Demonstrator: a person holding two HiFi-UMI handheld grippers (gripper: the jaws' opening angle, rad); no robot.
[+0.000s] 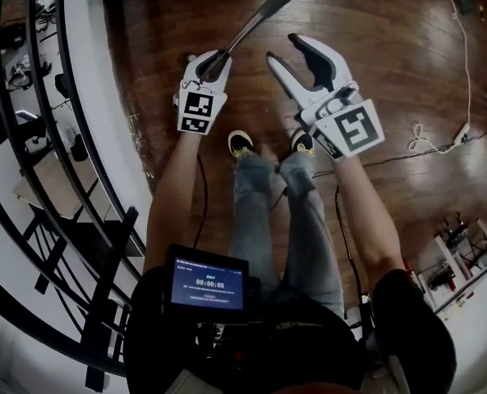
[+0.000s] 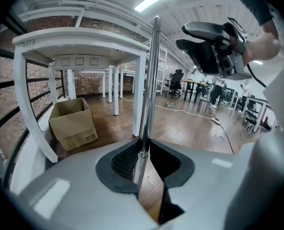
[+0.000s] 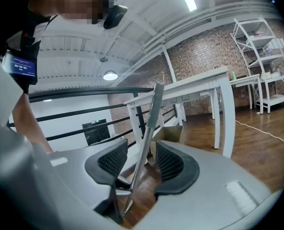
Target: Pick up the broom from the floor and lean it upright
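The broom shows only as a thin metal handle [image 1: 259, 19] that slants up and to the right over the wooden floor; its head is out of sight. My left gripper [image 1: 213, 62] is shut on the handle's lower part. In the left gripper view the handle [image 2: 149, 90] rises from between the dark pads [image 2: 125, 162] of the left gripper [image 2: 144, 159]. My right gripper [image 1: 282, 48] hangs just right of the handle, open and holding nothing. In the right gripper view the handle [image 3: 149, 123] shows through the gap of the right gripper [image 3: 142, 159], and neither pad touches it.
A black railing [image 1: 54, 138] runs along the left. A white table [image 2: 84, 42] and a cardboard box [image 2: 73, 123] stand ahead. Cables [image 1: 440, 138] trail over the floor at the right. The person's shoes [image 1: 241, 144] stand just below the grippers.
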